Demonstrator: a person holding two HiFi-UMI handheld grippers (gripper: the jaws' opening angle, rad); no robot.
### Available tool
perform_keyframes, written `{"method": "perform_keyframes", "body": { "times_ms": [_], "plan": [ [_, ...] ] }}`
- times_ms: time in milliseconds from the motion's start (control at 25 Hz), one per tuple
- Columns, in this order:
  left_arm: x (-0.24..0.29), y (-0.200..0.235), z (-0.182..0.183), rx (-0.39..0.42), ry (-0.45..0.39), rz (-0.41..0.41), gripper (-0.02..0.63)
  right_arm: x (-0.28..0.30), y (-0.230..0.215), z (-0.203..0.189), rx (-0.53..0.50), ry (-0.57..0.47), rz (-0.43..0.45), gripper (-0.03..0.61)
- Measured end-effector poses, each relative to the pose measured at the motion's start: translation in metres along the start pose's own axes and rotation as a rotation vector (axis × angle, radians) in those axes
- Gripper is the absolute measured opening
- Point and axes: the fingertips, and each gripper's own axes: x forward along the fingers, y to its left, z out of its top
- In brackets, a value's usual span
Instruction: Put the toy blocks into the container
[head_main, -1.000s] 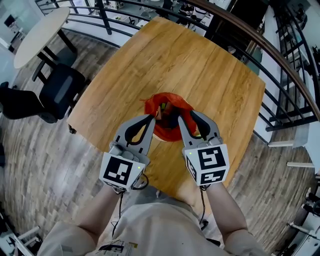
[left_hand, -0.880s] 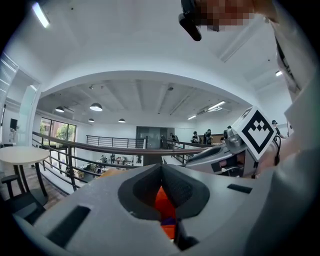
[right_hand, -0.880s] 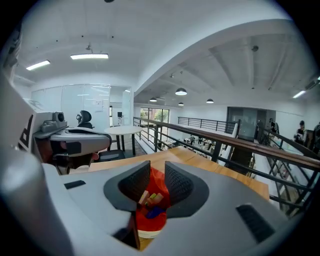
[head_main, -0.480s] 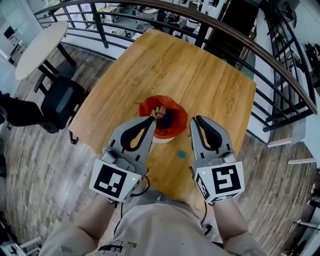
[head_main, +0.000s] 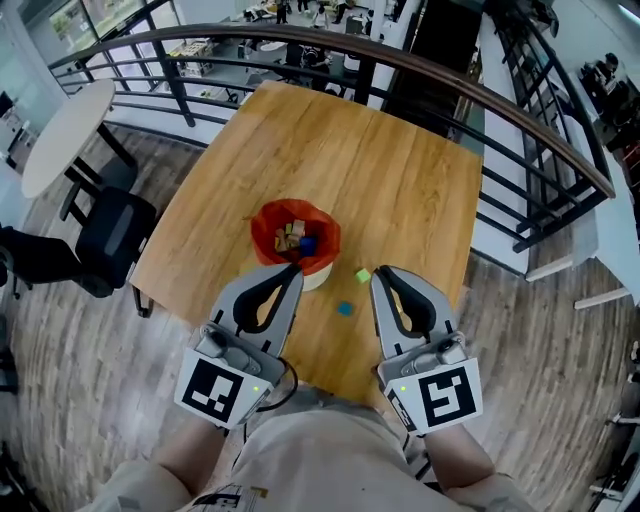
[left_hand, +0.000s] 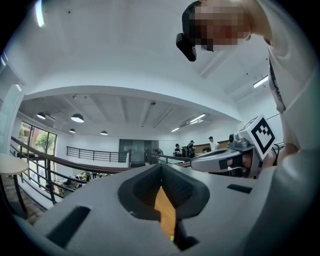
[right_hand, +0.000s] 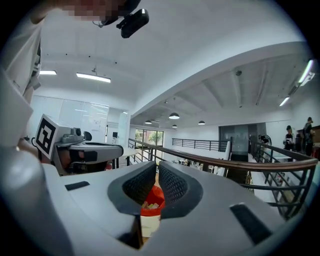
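Where the red-lined container (head_main: 262, 232) stands just beyond the left gripper (head_main: 290, 268), mixed blocks (head_main: 292, 238) fill it.
A green block (head_main: 362, 275) and a blue block (head_main: 344, 309) lie on the table (head_main: 400, 180) between the grippers. The left jaws are together and empty. The right gripper (head_main: 383, 275) has just been closing on nothing.

Honey-brown grained wooden square table (head_main: 400, 190), round white container (head_main: 316, 279) lined with crinkled red plastic, small lime-green toy cube (head_main: 362, 275), small bright-blue toy block (head_main: 344, 309), black padded office chair (head_main: 115, 235)
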Motion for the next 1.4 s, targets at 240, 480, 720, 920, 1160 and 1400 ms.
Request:
{"method": "perform_keyframes", "body": {
  "times_ms": [240,480,720,920,1160,1400],
  "plan": [
    [-0.004,-0.038,-0.006,0.004,-0.012,-0.067,0.012,-0.032,0.002,-0.008,0.016,-0.015,-0.014,0.031],
    [-0.006,-0.063,-0.019,0.022,0.037,-0.104,0.012,-0.060,0.001,-0.027,0.042,0.010,-0.030,0.029],
    [-0.003,-0.069,-0.024,-0.008,0.064,-0.092,0.011,-0.071,-0.004,-0.033,0.054,0.025,-0.040,0.029],
    [-0.002,-0.072,-0.020,-0.034,0.042,-0.100,0.011,-0.072,-0.005,-0.034,0.055,0.025,-0.040,0.029],
    [-0.002,-0.074,-0.025,-0.031,0.057,-0.098,0.011,-0.075,-0.008,-0.038,0.059,0.032,-0.048,0.029],
    [0.003,-0.076,-0.025,-0.023,0.065,-0.114,0.011,-0.072,-0.012,-0.044,0.070,0.047,-0.050,0.029]
  ]
}}
